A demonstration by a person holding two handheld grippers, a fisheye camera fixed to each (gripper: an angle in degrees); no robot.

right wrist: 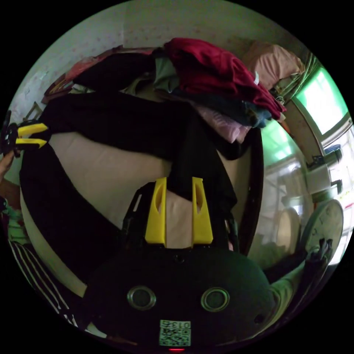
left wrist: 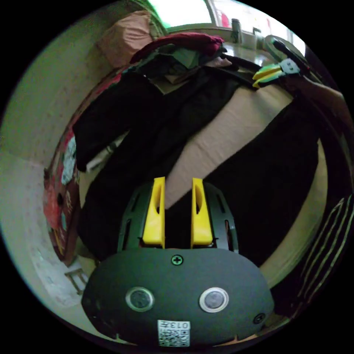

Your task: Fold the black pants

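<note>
Both pairs of yellow jaws gape, gripping nothing — left gripper (left wrist: 177, 184), right gripper (right wrist: 179, 184). The black fabric pants (left wrist: 147, 140) lie spread in 2 legs across the beige bed (left wrist: 228, 125), beside heaped clothes (right wrist: 217, 73) — a careless grab could snag those.

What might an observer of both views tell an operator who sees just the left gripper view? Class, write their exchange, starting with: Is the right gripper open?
Observer: Yes, the right gripper has its jaws well apart.
Operator: Is it gripping the pants?
Observer: No. An edge of the pants lies between the jaw tips, unclamped.
Operator: What lies under that edge?
Observer: Bare bed, seen between the jaws.
</note>
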